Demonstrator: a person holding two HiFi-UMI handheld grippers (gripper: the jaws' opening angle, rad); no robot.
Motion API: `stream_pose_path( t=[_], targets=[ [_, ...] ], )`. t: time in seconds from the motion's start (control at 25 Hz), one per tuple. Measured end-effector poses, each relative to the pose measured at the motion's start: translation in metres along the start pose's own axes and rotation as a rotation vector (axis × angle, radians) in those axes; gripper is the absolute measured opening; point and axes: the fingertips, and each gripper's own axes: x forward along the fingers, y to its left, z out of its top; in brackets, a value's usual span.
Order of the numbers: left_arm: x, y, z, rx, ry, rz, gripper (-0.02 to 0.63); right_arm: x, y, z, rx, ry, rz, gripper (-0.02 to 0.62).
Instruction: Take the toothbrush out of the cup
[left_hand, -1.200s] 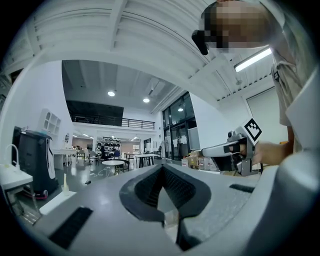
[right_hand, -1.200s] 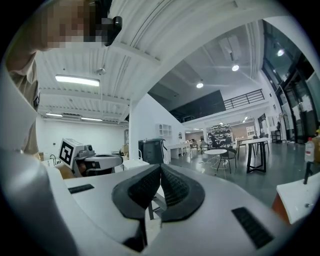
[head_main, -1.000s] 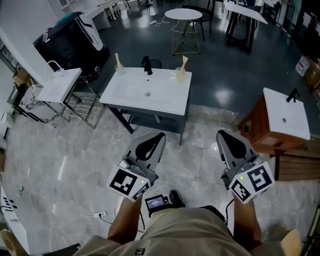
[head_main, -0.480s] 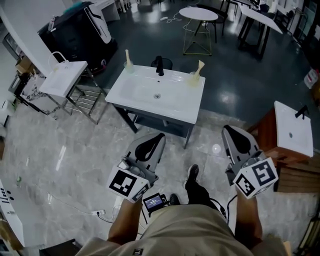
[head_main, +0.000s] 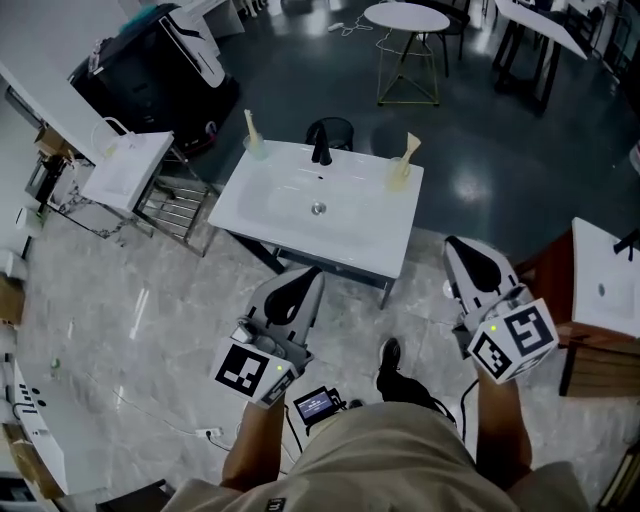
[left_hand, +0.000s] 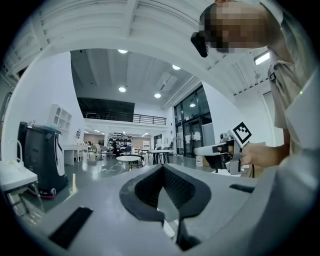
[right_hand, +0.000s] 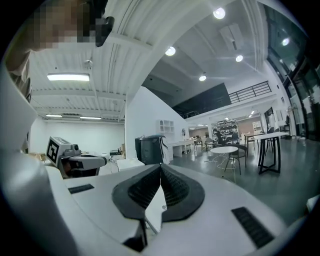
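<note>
- Hovering near washbasin: left gripper, right gripper, both jaws closed, empty.
- On washbasin's right rear corner: toothbrush stands in cup; second cup at left rear.

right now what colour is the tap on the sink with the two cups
Black. The tap shows best in the head view.

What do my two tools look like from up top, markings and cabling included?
Both the left tool and right tool are pale grey wedge-shaped shells with black ribbed pads. Each carries a white cube with black square markers. A black cable trails by the right forearm. Forearms bare.
</note>
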Motion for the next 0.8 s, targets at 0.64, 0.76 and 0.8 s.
stream_pose_path(
  t=[0.64,0.76,0.8],
  targets=[
    [0.162,0.059,-0.008,0.014,0.067,0.058,0.006,0.154,-0.181,-0.065,0.060,0.137,-0.021,0.006],
    [0.172,0.076,-0.018,-0.002,0.081,0.070,0.006,0.185,-0.205,-0.087,0.073,0.173,-0.051,0.006],
    [0.174,0.082,-0.024,-0.007,0.088,0.069,0.006,0.196,-0.212,-0.096,0.081,0.185,-0.064,0.008]
  ],
)
